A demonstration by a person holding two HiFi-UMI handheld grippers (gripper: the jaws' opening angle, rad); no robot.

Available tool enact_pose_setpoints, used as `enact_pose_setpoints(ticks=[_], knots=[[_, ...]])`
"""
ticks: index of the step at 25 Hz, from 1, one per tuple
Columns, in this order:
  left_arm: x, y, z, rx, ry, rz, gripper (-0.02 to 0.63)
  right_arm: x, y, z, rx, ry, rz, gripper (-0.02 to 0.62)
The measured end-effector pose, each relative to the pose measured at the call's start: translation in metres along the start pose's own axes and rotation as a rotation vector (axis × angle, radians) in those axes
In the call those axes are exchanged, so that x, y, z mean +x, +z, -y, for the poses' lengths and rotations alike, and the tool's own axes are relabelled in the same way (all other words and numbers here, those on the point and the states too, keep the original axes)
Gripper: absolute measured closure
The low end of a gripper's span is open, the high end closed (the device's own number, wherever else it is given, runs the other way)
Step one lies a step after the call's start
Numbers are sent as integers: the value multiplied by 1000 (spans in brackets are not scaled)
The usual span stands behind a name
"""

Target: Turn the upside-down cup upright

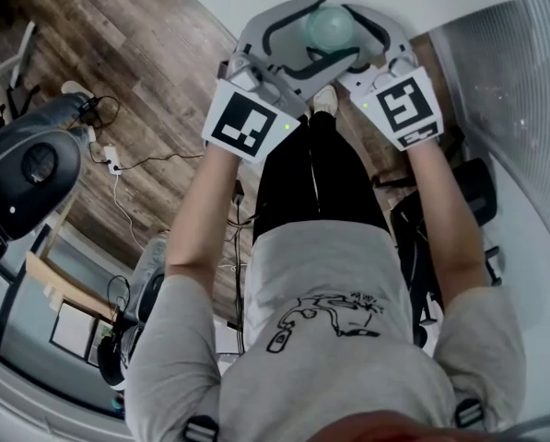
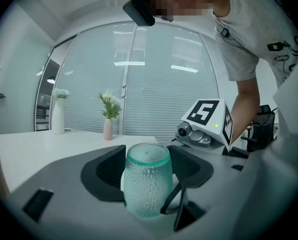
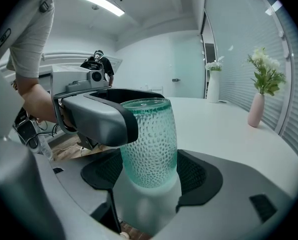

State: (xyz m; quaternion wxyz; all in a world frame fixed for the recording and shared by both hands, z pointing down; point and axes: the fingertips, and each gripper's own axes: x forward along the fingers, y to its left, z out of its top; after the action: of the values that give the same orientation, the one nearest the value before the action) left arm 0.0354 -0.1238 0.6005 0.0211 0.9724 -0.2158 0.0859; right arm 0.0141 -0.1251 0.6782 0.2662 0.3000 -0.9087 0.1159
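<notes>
A green dimpled glass cup [image 1: 330,28] [image 2: 148,184] [image 3: 149,144] stands on end at the near edge of the white table [image 3: 228,129]. Which end is its mouth I cannot tell. My left gripper [image 2: 148,170] [image 1: 311,40] has the cup between its jaws, and the black pads lie against the cup's sides. My right gripper [image 3: 149,171] [image 1: 348,35] straddles the same cup from the other side, crosswise to the left one, its pads also meeting the glass. One left jaw crosses in front of the cup in the right gripper view.
A white vase [image 2: 58,116] and a pink vase [image 2: 108,129] [image 3: 257,109] with flowers stand far back on the table, before a glass wall with blinds. Below the table edge are my legs [image 1: 311,173], wooden floor and a grey chair [image 1: 26,173] at the left.
</notes>
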Motion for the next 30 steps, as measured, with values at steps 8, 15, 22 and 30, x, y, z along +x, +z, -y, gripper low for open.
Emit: enact_pose_setpoints(ticks=[8, 15, 22, 30], knots=[[3, -12, 2, -2, 1, -10, 324, 5, -13, -1, -8, 10, -24, 238], [4, -11, 5, 24, 3, -14, 322, 4, -11, 0, -8, -1, -26, 238], [4, -15, 2, 4, 9, -10, 321, 7, -12, 0, -17, 4, -36, 236], [1, -14, -1, 14, 35, -18, 293, 5, -14, 1, -24, -1, -59, 236]])
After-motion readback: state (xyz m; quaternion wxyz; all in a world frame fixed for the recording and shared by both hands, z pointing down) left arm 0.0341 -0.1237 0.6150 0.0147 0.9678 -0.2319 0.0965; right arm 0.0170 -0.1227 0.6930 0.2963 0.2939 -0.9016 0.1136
